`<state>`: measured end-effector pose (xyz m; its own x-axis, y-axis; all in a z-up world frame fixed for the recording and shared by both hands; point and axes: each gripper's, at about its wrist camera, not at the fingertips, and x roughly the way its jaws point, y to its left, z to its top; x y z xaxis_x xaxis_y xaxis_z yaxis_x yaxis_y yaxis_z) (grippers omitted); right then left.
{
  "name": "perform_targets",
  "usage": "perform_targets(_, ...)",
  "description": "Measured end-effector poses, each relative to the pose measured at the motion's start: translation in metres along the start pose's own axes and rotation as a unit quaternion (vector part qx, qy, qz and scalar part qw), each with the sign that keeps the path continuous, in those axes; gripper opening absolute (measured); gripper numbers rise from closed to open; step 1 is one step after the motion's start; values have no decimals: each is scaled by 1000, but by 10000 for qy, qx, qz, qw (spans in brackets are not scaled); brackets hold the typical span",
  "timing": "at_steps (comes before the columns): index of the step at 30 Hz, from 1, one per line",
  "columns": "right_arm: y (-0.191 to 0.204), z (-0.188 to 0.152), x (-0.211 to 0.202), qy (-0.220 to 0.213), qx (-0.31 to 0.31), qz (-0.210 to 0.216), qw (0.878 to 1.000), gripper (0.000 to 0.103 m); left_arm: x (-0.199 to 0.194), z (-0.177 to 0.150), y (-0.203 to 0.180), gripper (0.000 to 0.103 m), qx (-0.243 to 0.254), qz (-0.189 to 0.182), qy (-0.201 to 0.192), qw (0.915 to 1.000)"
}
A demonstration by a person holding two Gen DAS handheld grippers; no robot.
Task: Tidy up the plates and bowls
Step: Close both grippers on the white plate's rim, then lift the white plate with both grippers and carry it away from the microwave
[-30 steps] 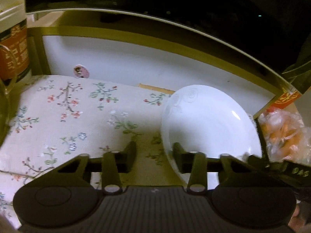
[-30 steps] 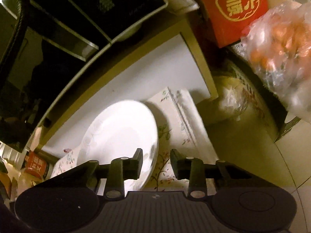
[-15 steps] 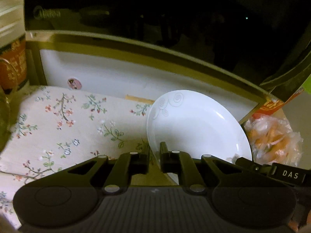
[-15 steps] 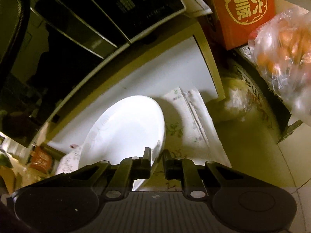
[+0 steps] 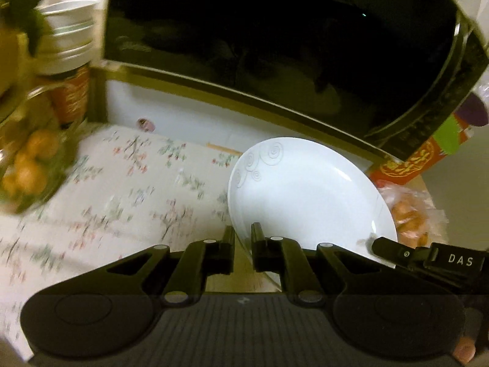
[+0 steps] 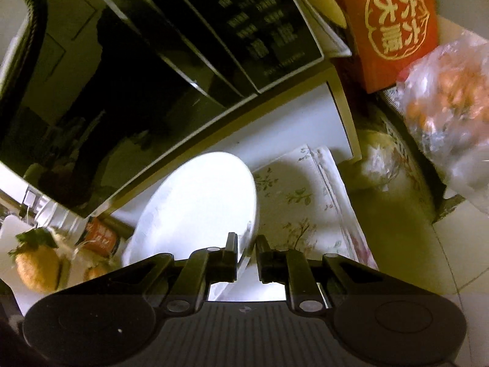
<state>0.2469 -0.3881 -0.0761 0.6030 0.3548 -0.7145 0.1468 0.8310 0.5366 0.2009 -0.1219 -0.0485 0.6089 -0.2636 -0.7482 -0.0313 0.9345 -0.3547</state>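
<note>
Both tongs, left (image 5: 243, 252) and right (image 6: 246, 255), are nearly closed, pinching opposite rim edges of the white plate (image 5: 305, 195) at lower centre.

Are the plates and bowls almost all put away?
Some bowls already sit stacked at the back left. Right now the left gripper and right gripper both pinch the rim of one white plate, tilted above the flowered cloth. The plate has not been set down yet, so the job isn't finished.

Both wrist views close, sharing plate (image 5: 308, 195), seemingly opposite rims
</note>
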Motion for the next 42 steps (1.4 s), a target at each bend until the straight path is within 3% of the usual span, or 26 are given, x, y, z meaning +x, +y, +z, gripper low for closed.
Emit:
perform_targets(5,31,-29,-44,-1,-509,-237,9984,12,-52,-21,2,9,161,4,-203,9997)
perform_targets(14,81,-94,-113,-329,-723,-215,9966,12,-136,-52,37,9,106,14,-364,9993)
perform_targets(21,118,-153,-127,-130,-827,-66,9965,12,-187,-82,82,8,61,337,-457,9984)
perform_targets(32,162,-227,-97,421,-1255,20,9912,12,-200,-117,152,8,-67,762,-348,9965)
perform_targets(42,182,-257,-77,746,-1548,-165,9850,12,-195,-137,179,9,-153,902,-63,9958)
